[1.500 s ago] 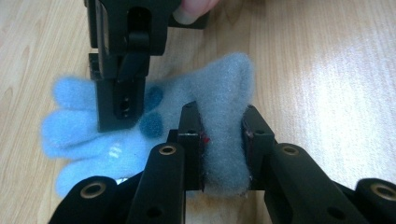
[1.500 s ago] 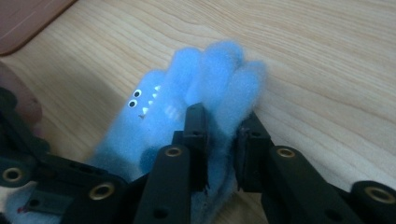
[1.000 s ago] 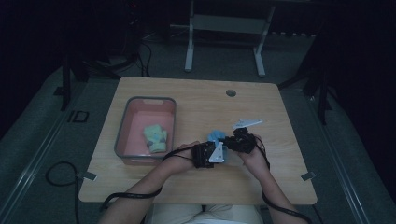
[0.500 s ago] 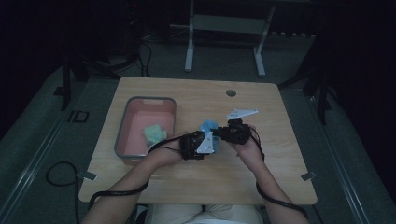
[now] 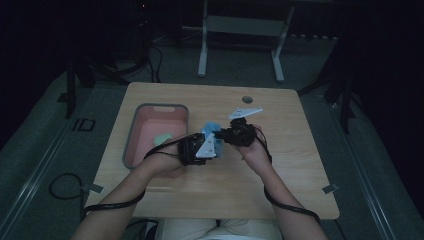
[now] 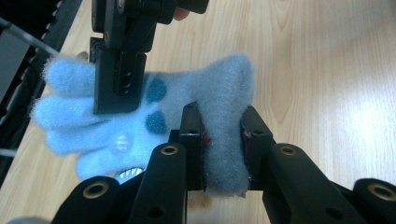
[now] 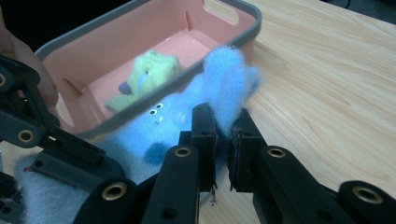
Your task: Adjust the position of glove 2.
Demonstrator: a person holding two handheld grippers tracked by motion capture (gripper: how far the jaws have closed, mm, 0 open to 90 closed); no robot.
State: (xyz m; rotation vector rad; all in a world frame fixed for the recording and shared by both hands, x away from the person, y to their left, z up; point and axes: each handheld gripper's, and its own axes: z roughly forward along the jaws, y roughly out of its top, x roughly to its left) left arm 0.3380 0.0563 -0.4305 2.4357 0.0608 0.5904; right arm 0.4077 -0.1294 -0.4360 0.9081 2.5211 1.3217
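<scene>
— What's hidden? 
— My right gripper (image 6: 122, 56) covers part of the blue glove (image 6: 154, 121); the frame's edge crops its cuff.
— And the bin (image 7: 140, 93)?
— Blurred rim, green toy (image 7: 147, 79) soft-focused.

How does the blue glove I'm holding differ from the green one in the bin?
The blue glove hangs above the table, clamped by both the left gripper and the right gripper; the green glove lies loose in the pink bin, untouched. Blue shows dark spots; green looks crumpled. Both are fuzzy.
</scene>
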